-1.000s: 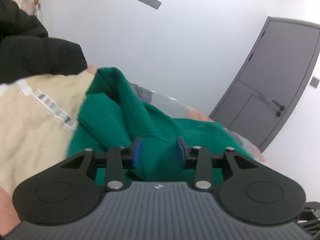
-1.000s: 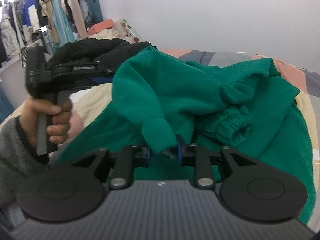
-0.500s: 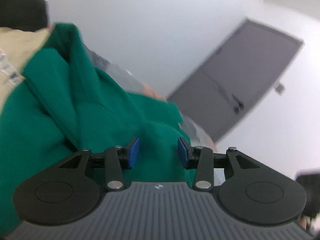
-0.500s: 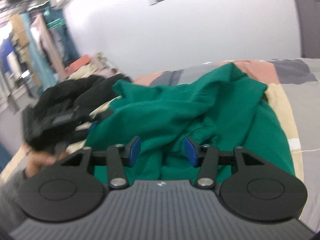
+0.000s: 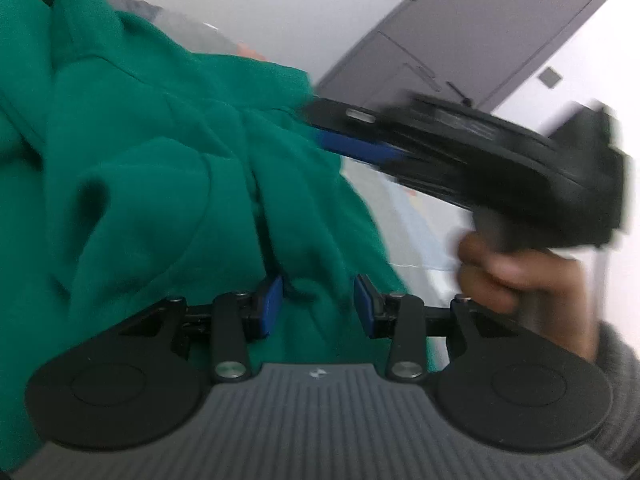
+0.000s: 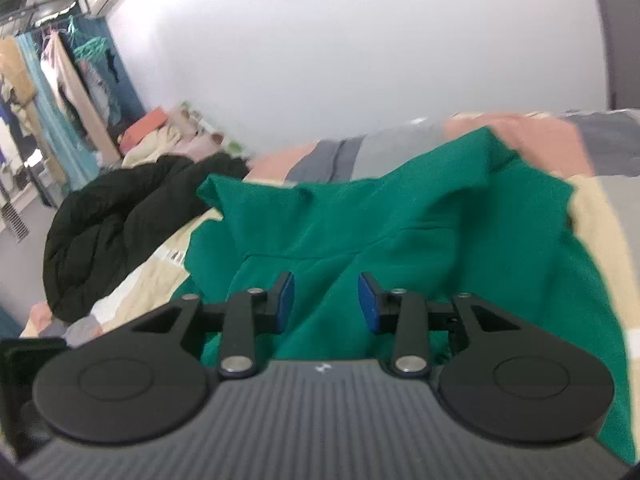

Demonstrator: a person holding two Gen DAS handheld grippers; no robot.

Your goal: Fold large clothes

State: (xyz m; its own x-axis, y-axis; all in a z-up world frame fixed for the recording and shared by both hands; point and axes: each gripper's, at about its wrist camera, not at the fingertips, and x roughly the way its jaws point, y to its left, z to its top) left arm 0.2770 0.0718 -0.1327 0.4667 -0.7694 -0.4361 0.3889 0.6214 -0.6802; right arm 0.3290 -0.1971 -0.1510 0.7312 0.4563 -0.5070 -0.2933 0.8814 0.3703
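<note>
A large green sweatshirt [image 6: 420, 240] lies crumpled on the bed and fills the left of the left wrist view, where it shows as bunched folds [image 5: 140, 168]. My left gripper [image 5: 319, 304] hovers low over those folds, jaws apart, with a ridge of green cloth lying between the pads but not pinched. My right gripper [image 6: 326, 298] points down at the sweatshirt's body. Its jaws are closing, with the cloth beneath them and nothing pressed between the pads. In the left wrist view the right gripper [image 5: 320, 124] comes in from the right, held by a hand [image 5: 512, 272], its tips at the cloth's edge.
A black puffy jacket [image 6: 120, 220] is heaped at the bed's left side. Behind it are a pile of clothes [image 6: 160, 136] and a rack of hanging garments [image 6: 52, 80]. The bedcover [image 6: 540, 136] has pink, grey and cream patches. A grey door [image 5: 460, 40] stands at the right.
The right gripper let go of the green cuff it pinched a second ago and moved over the garment's body. The left gripper swung right and lower, bringing the right gripper and hand into its view.
</note>
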